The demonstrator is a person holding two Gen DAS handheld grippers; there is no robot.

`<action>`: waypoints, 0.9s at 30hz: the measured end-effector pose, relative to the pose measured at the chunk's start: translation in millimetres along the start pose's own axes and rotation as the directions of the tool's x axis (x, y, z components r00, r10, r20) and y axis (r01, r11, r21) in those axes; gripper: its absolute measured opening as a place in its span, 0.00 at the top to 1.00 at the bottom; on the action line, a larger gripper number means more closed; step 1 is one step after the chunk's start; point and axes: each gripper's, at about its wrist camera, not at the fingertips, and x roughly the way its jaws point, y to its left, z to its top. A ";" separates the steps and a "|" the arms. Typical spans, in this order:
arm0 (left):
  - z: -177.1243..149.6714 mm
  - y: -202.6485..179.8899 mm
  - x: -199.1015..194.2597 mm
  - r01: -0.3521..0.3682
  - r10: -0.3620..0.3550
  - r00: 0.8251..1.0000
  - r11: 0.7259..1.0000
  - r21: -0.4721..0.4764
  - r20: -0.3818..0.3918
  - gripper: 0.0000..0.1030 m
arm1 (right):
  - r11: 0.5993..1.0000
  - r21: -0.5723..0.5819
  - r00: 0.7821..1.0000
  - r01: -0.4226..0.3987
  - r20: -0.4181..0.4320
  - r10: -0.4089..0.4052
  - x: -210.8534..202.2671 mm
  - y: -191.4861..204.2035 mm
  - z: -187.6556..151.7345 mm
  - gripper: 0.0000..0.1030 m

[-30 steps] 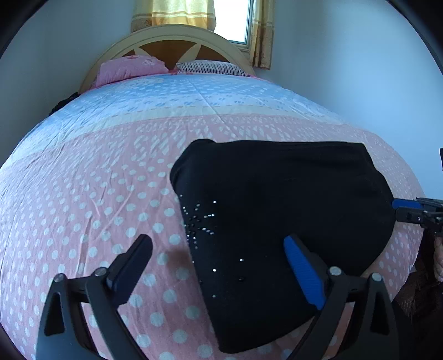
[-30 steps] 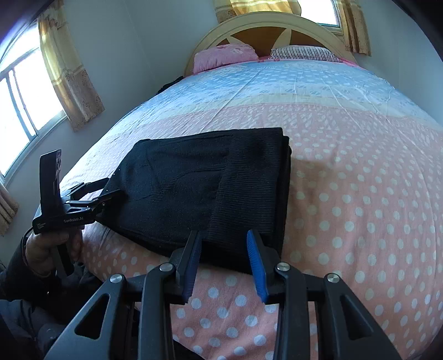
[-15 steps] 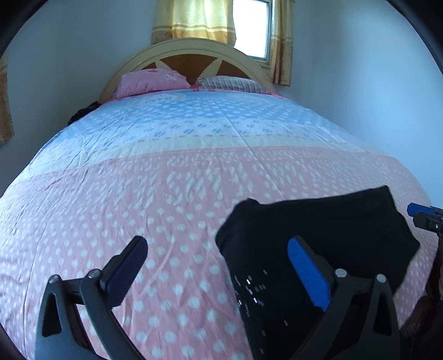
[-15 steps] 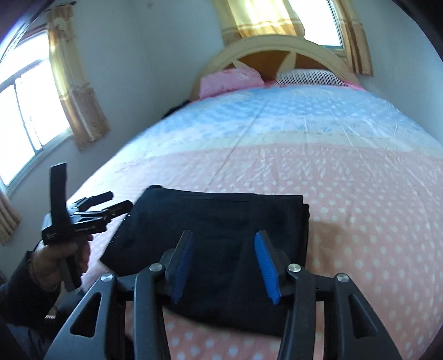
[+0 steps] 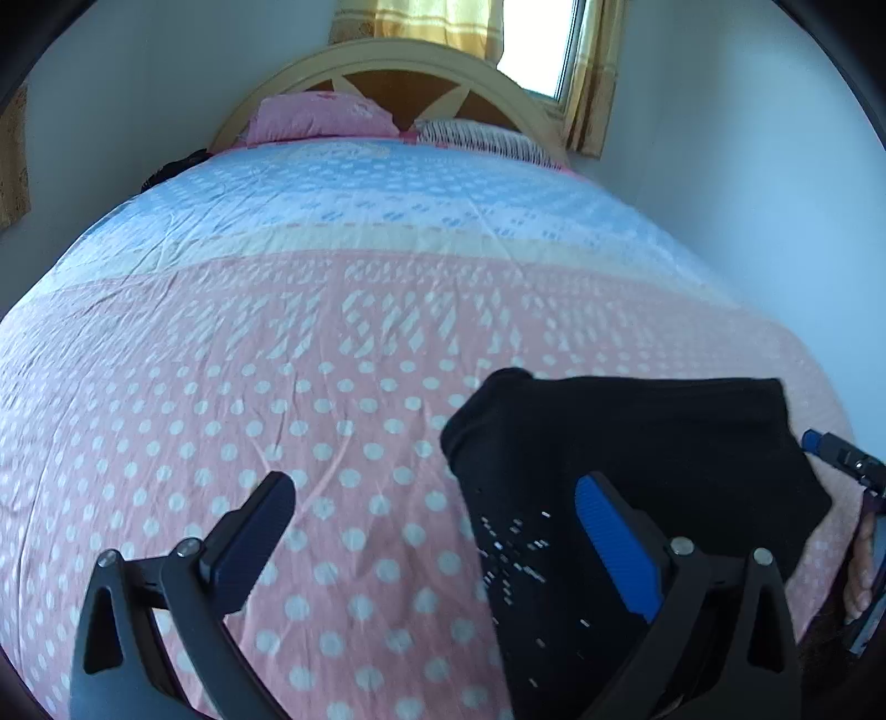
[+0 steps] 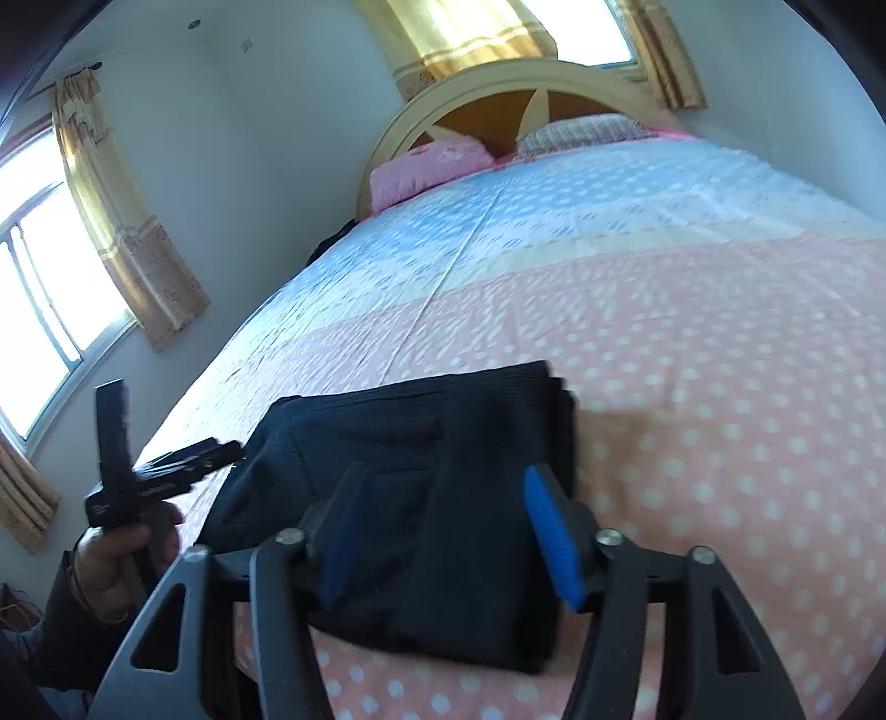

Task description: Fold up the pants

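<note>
Nearest in the left wrist view, the left tongs (image 5: 432, 531) are standing wide apart, gripping nothing; one dark pad is hovering over the dotted sheet and the blue-faced one over the cloth. In the right wrist view, the right tongs (image 6: 443, 531) are also parted and empty, their ribbed blue pads hanging above the near edge of the bundle.

Just beyond them, the pants (image 6: 421, 487) are lying near the foot edge of the bed (image 5: 277, 343), folded into a compact, roughly rectangular stack. The fabric is looking like a soft, matte black knit; a ribbed band is running along the stack's right side, and layered edges are showing at that corner. From the left wrist view a scatter of tiny shiny studs (image 5: 515, 548) is glinting on the top layer. Judging from this flat, squared shape and both tongs being free, the folding is appearing essentially finished; at most a little straightening of the rounded, slightly bulging corner on the left tongs' side is remaining.

Farther out, the bedspread is lying smooth with fine creases, pink with white dots near the pants, then a cream stripe, then pale blue. At the far end a pink pillow (image 5: 321, 116) and a striped pillow (image 5: 482, 138) are resting against an arched wooden headboard (image 5: 387, 72), with yellow curtains (image 6: 459, 33) hanging behind.
</note>
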 end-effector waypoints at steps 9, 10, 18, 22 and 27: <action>-8.0 -25.4 3.3 0.051 -0.051 0.999 0.998 0.038 -0.005 0.00 | 0.991 0.123 0.997 0.047 -0.061 -0.040 7.0 -33.0 -9.8 0.34; -8.8 -28.0 7.3 0.054 -0.054 0.998 0.998 0.043 -0.015 0.00 | 0.991 0.126 0.997 0.040 -0.068 -0.032 10.2 -33.3 -11.1 0.34; -15.1 -32.1 21.2 0.084 -0.081 0.995 0.996 0.041 -0.061 0.00 | 0.993 0.117 0.997 0.022 -0.070 -0.013 24.0 -30.7 -17.9 0.34; -16.9 -33.3 22.3 0.104 -0.101 0.992 0.994 0.041 -0.070 0.03 | 0.994 0.113 0.998 -0.002 -0.069 0.009 26.2 -27.8 -20.2 0.34; -15.3 -36.6 25.5 0.143 -0.138 0.987 0.988 0.053 -0.078 0.11 | 0.997 0.079 0.997 0.023 -0.075 -0.017 30.0 -21.3 -23.2 0.36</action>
